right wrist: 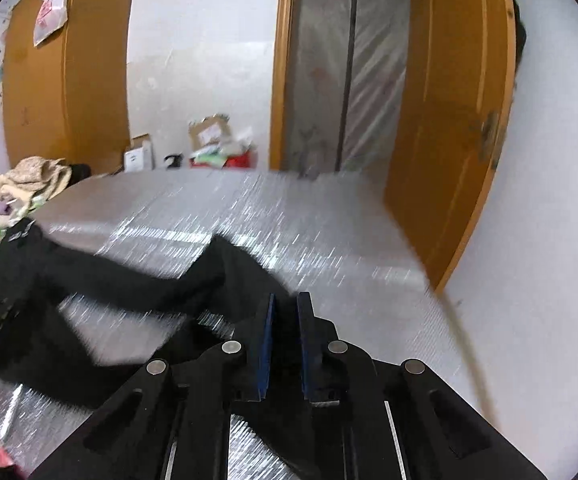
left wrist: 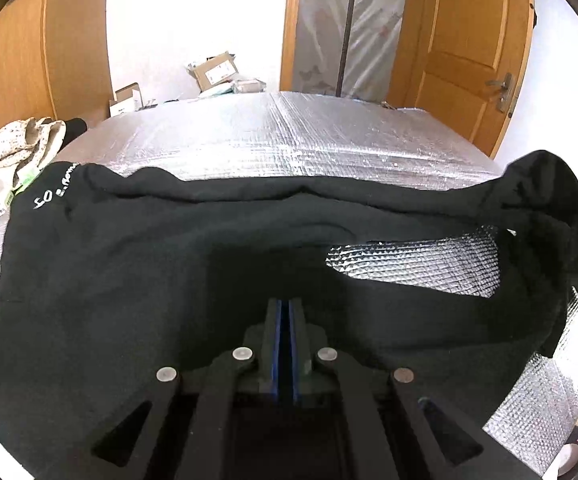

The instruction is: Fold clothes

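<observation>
A black garment [left wrist: 149, 264] lies spread across the near part of a silver foil mat [left wrist: 289, 136], filling most of the left wrist view. White lettering [left wrist: 55, 192] sits on the garment's far left corner, next to a heap of pale clothes [left wrist: 21, 148] at the mat's left edge. On the garment's right side one part stands raised off the mat in a dark peak [left wrist: 549, 184], and a patch of bare mat shows through a gap in the cloth below that peak.

The left gripper [left wrist: 286, 308] has its blue-lined jaws pressed together, with only a thin dark slit between them. The tips sit against the black cloth, but dark on dark hides whether a fold is pinched there.

The right wrist view is smeared by motion. The right gripper [right wrist: 287, 304] has its jaws close, with a narrow gap left between them. Black fabric lies right at the tips and runs from there leftward across the mat as a long dark band [right wrist: 129, 276]. Whether the pads press on it I cannot tell.

Beyond the mat's far edge stand cardboard boxes [left wrist: 213, 70] against a white wall, and a wooden door [left wrist: 477, 68] to the right.
</observation>
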